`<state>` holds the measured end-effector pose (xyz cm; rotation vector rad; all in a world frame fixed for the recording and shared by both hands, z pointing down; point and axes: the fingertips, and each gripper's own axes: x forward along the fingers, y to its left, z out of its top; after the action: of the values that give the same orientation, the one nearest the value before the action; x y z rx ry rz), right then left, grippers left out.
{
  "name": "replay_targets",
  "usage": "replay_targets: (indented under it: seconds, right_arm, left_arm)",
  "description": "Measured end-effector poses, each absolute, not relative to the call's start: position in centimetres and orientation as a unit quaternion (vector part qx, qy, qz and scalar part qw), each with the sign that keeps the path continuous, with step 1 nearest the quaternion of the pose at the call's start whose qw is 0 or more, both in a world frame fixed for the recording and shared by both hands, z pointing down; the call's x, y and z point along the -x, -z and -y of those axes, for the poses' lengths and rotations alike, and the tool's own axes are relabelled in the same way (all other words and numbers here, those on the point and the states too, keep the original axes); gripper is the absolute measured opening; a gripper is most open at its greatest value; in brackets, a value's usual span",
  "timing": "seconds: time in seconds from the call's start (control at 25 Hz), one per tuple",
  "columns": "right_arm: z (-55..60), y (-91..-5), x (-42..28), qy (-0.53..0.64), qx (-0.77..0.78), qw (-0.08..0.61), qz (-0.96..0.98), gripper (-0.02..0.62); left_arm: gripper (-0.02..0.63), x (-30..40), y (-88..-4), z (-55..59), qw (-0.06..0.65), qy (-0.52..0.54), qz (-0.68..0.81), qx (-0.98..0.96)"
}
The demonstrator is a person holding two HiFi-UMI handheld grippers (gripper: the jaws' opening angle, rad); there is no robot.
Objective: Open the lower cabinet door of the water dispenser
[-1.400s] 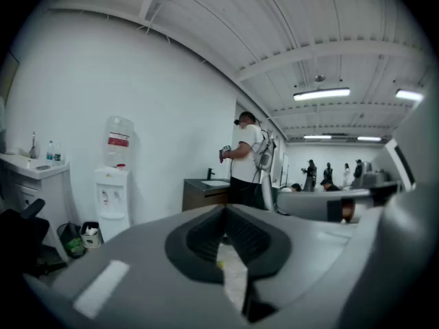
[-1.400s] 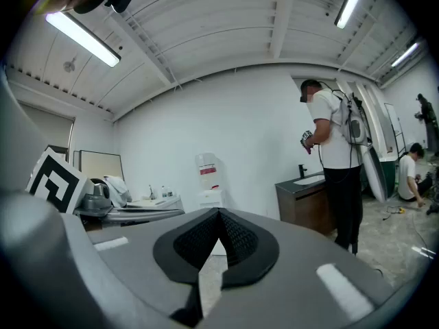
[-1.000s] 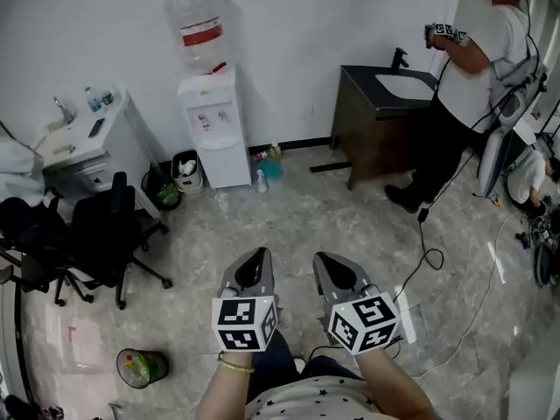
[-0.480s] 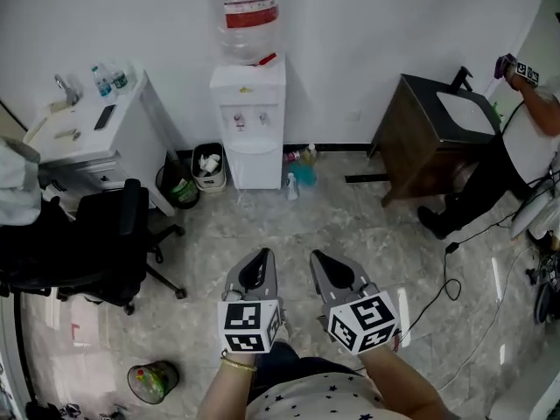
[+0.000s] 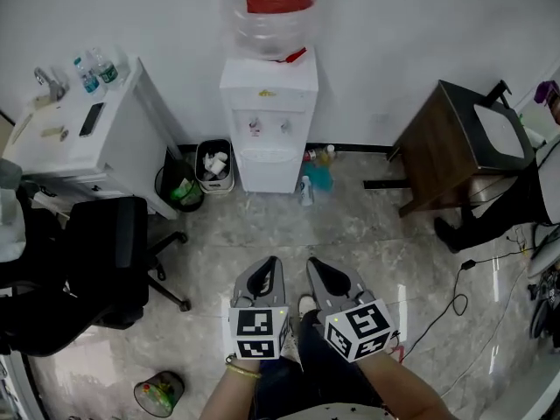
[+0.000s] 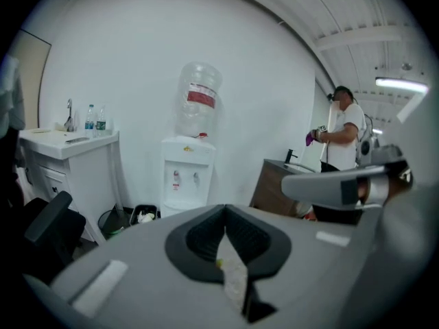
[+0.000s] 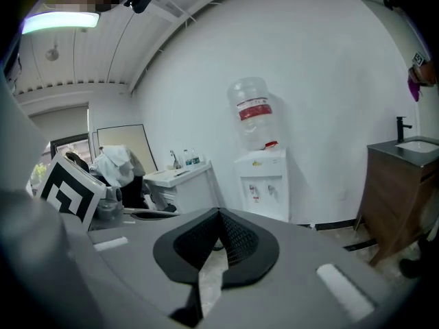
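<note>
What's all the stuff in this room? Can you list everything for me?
water dispenser: one, white, at the back wall, lower door closed
water bottle: one, clear with red label, atop the dispenser
bins: two, dark, left of the dispenser
small bin: one, dark, floor, lower left
counter: one, white, far left
office chair: one, black, left
sink cabinet: one, brown, right
other person: one, white top, by the sink cabinet
left gripper: one, grey, shut, empty
right gripper: one, grey, shut, empty
</note>
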<state>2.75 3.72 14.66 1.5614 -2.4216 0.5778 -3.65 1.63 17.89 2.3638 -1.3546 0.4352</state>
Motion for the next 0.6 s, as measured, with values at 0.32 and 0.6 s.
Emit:
replay_targets:
  seconds: [0.32, 0.6]
  right_arm:
    - [9.9, -29.7, -4.7, -0.235, -0.516, 0.148, 0.810, -0.002]
    - [22.8, -48.7, -6.1, -0.244, -0.507, 0.215, 0.798, -0.002]
  left_arm:
    - [0.006, 3.9, -32.1, 9.6, 0.241, -0.179, 0.510, -0.806]
    - [0.006, 3.5, -46.9, 19.0, 0.253, -0.196, 0.514, -0.796]
